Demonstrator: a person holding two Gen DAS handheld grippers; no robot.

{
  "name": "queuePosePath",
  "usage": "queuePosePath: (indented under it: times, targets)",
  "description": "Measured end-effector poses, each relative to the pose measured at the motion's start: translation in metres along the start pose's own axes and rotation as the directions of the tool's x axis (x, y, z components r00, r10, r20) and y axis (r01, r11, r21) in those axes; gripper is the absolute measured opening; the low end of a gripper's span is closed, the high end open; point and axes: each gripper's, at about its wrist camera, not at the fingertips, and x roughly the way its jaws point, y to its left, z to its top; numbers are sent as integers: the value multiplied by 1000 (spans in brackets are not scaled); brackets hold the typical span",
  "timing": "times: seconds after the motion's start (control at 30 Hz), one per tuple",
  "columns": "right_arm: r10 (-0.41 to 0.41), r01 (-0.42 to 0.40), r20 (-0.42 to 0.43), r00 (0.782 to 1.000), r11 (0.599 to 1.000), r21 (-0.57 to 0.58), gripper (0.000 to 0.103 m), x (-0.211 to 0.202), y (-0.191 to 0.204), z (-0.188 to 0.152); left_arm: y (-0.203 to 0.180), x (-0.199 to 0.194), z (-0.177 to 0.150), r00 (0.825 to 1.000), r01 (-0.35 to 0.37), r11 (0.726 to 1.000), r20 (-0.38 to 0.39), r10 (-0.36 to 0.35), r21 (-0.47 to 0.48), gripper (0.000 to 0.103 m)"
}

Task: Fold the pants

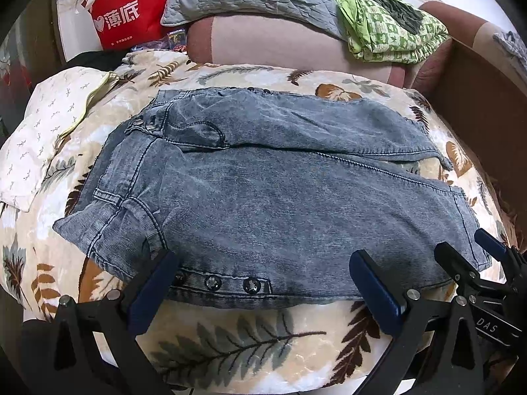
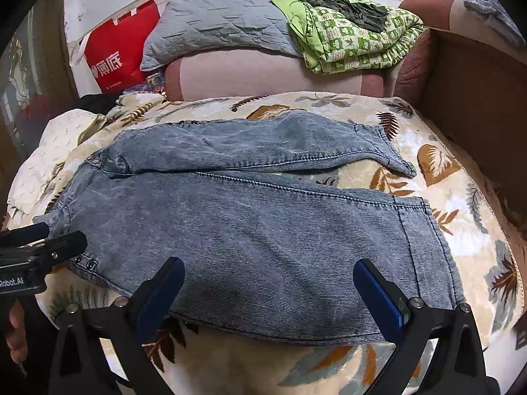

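a: where are the faded blue-grey denim pants (image 1: 270, 191)?
b: spread flat and crosswise on the leaf-print blanket (image 1: 230, 339), waistband to the left, both short legs running right.
a: folded?
b: no, legs side by side, metal snaps along the near edge.

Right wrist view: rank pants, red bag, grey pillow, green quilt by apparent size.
1. pants, by far the largest, though nearest the camera.
2. grey pillow.
3. green quilt, close to the pillow; that order is unsure.
4. red bag, smallest, partly hidden behind the pillow.
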Motion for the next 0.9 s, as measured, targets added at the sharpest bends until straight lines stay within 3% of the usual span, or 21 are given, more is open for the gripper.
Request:
queuePosePath:
  times: [0.9]
  targets:
    - [-12,12,8,1000,1000,10,103,-2,-5,1,4,0,-3,1000,-10,1000,-12,10,-5,103]
